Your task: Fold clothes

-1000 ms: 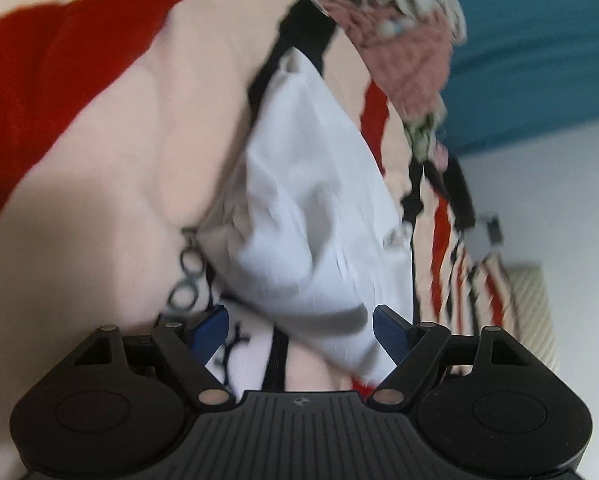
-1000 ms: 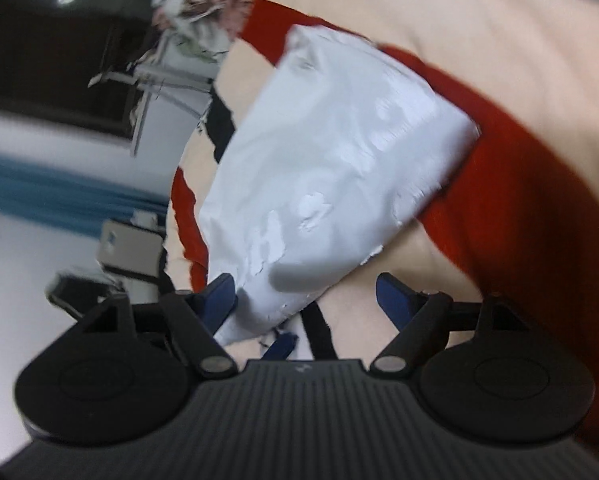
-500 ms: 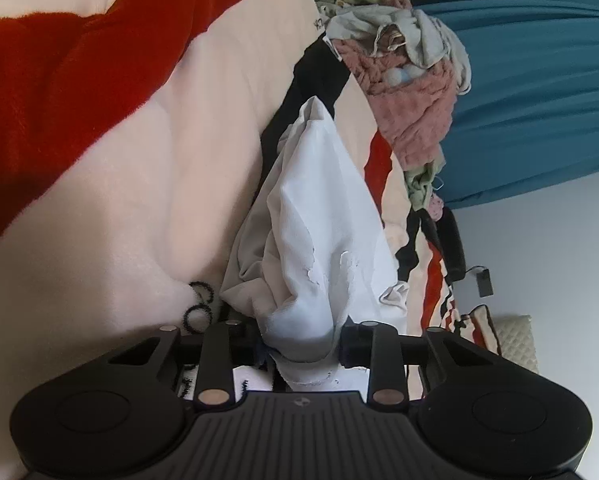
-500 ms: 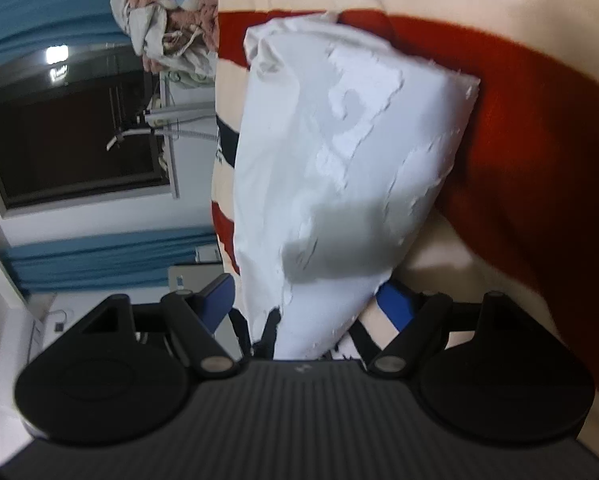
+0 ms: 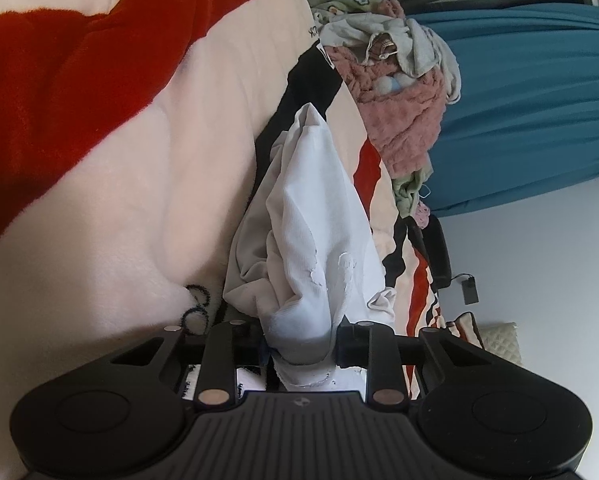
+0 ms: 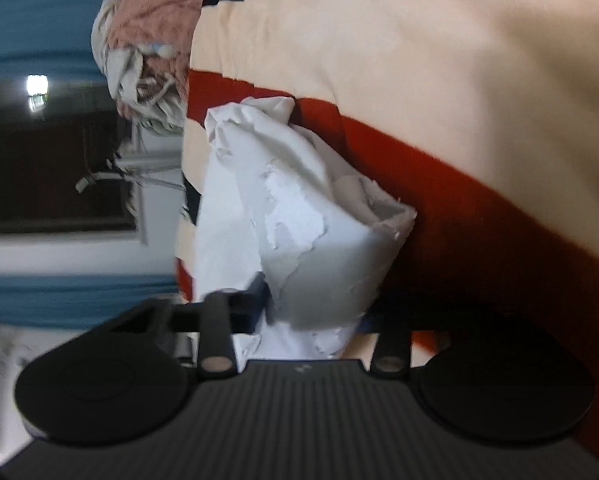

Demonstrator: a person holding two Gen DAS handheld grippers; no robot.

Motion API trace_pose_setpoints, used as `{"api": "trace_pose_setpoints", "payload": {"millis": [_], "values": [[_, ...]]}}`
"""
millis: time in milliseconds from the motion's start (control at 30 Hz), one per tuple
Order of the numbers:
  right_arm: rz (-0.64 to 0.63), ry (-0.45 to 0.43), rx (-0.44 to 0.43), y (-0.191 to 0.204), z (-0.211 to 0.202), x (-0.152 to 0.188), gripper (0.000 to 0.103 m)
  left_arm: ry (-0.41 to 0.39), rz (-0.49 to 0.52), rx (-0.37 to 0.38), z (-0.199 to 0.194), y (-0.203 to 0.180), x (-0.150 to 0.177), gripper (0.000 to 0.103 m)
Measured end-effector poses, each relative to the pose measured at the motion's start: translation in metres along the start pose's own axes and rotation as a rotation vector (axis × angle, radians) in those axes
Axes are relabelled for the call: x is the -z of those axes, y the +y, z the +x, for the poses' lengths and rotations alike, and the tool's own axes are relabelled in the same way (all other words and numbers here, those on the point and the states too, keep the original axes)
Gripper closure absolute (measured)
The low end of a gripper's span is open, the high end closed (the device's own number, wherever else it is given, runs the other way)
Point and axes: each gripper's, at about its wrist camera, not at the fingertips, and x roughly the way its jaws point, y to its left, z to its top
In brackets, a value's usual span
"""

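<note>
A white garment with a cracked white print lies bunched on a cream, red and black striped blanket. My left gripper is shut on one bunched end of it, cloth bulging between the fingers. In the right wrist view the same white garment is crumpled and pulled up. My right gripper is shut on its near edge, with the fingertips mostly buried in the cloth.
A heap of unfolded clothes, pink, grey and green, sits at the far end of the blanket; the same heap shows in the right view. Blue curtains and a white wall lie beyond. A dark window is at left.
Both grippers went from open around the flat white garment to shut on it. The garment has been gathered up into a crumpled bunch; the right view tilted and blurred.
</note>
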Motion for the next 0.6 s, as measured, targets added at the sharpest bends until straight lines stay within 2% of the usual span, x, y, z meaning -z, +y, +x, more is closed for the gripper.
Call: {"api": "trace_pose_setpoints", "payload": {"millis": [33, 133, 267, 400, 567, 600], "values": [[-0.016, -0.006, -0.003, 0.001, -0.003, 0.000, 0.074, 0.000, 0.004, -0.001, 0.000, 0.000, 0.000, 0.074], [-0.054, -0.033, -0.019, 0.009, -0.014, 0.004, 0.079, 0.001, 0.017, 0.004, -0.005, -0.006, 0.001, 0.074], [-0.124, -0.082, -0.040, 0.029, -0.044, 0.011, 0.080, 0.028, 0.006, 0.021, -0.015, -0.025, 0.000, 0.074], [-0.148, -0.133, -0.066, 0.048, -0.080, 0.010, 0.080, 0.085, 0.025, 0.032, -0.019, -0.063, 0.005, 0.074], [-0.125, -0.205, -0.109, 0.067, -0.126, -0.015, 0.080, 0.172, 0.068, 0.026, -0.005, -0.116, 0.013, 0.074], [-0.134, -0.221, -0.111, 0.072, -0.127, -0.028, 0.080, 0.185, 0.082, 0.025, 0.002, -0.129, 0.013, 0.074]]}}
